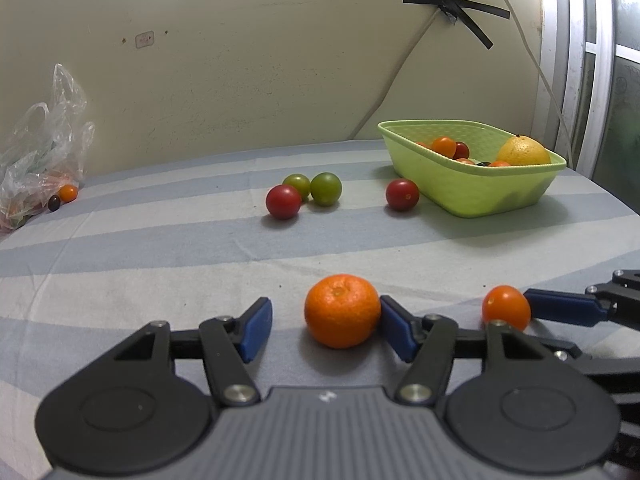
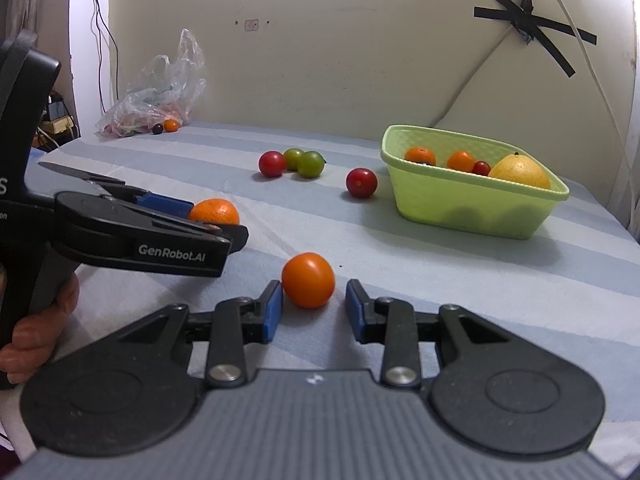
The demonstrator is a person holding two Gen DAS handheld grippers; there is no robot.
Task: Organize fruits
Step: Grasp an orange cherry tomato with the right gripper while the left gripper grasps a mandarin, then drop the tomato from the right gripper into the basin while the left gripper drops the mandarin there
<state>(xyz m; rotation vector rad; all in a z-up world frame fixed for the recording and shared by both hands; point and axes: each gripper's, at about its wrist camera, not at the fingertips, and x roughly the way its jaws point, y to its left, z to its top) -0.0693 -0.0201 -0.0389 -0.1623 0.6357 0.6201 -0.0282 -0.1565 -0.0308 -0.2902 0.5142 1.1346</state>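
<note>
— Mandarin (image 1: 342, 311) first, right at the near edge of the striped tabletop (image 1: 160, 248): the left gripper (image 1: 326, 326) has its jaws wide around it, one blue pad touching the fruit's right side, the other well clear on the left. Not clamped yet.

— And the right gripper (image 2: 314, 306)?

— Same story beside it. Its jaws stand open around the orange tomato (image 2: 308, 279), the left pad just touching, a gap on the right. I'd guess both are lined up this way so each fruit sits between the pads before squeezing.

— Farther back?

— Mid-table, a red tomato (image 2: 272, 163) and two green tomatoes (image 2: 310, 164) bunch together, and a second red tomato (image 2: 361, 182) lies alone near the green basket (image 2: 472, 208).

— The basket's the destination?

— Likely. It sits toward the far right corner and already holds a big yellow citrus (image 2: 520, 172) and several small orange and red fruits. At the far left corner a plastic bag (image 2: 160, 92) slumps against the wall, with two small fruits at its mouth.
</note>
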